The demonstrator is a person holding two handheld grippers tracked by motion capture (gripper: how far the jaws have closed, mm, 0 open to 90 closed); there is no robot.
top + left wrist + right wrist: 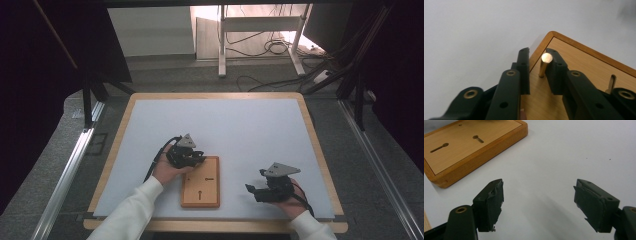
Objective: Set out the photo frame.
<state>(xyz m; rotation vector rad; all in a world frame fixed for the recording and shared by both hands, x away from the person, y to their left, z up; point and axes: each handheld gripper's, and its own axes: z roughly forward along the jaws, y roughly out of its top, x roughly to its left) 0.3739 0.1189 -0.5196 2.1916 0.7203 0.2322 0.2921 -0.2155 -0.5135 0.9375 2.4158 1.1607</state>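
Overhead and both close tool cameras share wooden board [200, 182].

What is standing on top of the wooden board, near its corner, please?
A brass pin stands upright on the wooden board, between the jaws of the left gripper, one jaw against it. Its foot meets the wood; how deep it goes is hidden. Keyhole slots are cut elsewhere.

We see a honey-brown wooden board [200, 182] with a darker orange-brown rim and dark keyhole-shaped slots [439, 147], lying on a pale grey-white mat [240, 130] framed by a light wood table edge [320, 150]. A shiny brass-coloured peg [544, 65] stands on the board, between the matt black jaws of the left gripper [538, 67]. The right gripper [538, 205] is likewise black, with brass-toned rivets, and the person's sleeves [131, 212] are white.
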